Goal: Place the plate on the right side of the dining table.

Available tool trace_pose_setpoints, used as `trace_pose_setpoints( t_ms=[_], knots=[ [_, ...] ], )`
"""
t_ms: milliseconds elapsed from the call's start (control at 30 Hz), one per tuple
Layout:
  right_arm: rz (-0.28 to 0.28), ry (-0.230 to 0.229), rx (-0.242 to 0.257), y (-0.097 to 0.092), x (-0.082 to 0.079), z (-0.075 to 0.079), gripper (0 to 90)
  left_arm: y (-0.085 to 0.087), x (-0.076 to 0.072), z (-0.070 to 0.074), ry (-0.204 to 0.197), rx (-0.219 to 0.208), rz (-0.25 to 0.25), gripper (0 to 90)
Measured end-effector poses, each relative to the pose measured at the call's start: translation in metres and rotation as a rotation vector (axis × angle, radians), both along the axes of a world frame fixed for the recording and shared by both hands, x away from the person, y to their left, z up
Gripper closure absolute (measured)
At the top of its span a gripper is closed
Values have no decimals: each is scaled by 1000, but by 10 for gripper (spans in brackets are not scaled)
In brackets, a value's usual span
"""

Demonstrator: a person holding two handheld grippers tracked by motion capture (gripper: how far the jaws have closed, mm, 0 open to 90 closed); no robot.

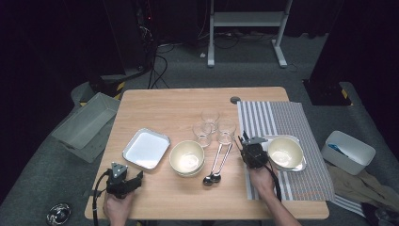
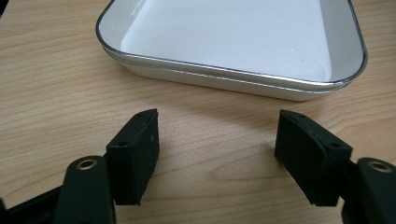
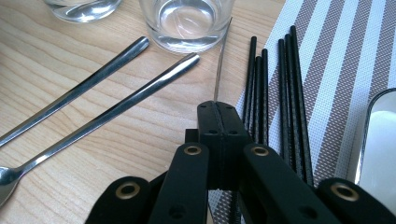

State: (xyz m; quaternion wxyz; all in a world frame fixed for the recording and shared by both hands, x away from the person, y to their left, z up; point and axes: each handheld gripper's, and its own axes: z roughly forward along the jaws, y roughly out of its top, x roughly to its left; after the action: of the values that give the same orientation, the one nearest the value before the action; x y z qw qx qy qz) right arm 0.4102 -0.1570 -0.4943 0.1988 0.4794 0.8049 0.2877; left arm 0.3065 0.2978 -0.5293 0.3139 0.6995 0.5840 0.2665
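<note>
We find the table (image 1: 155,101) mid-frame in the high view. Left of centre lies a tray (image 1: 146,149); right of it a bowl (image 1: 187,158), then two spoons (image 1: 216,165). Three glasses (image 1: 210,125) cluster above these. At right, a placemat (image 1: 282,117) bears a second tray (image 1: 301,165) with a bowl (image 1: 284,152) in it. Chopsticks (image 3: 275,88) lie along the placemat's left edge.

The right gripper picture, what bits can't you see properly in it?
- Chopsticks: near ends hidden behind the shut right gripper.
- Thin rod: its lower end runs behind the pads, so whether it is gripped is unclear.
- Glasses: tops cut off by the upper edge.
- Spoon: bowl cut off at the left edge.
- Tray: cut off at the right edge.
</note>
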Motion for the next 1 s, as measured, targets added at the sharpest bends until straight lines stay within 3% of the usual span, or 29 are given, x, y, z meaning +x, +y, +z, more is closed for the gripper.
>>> trace_pose_setpoints(
  t_ms=[1000],
  knots=[
    [5,-25,15,-7,-5,7,900,0,0,0,0,0,0,309]
  ],
)
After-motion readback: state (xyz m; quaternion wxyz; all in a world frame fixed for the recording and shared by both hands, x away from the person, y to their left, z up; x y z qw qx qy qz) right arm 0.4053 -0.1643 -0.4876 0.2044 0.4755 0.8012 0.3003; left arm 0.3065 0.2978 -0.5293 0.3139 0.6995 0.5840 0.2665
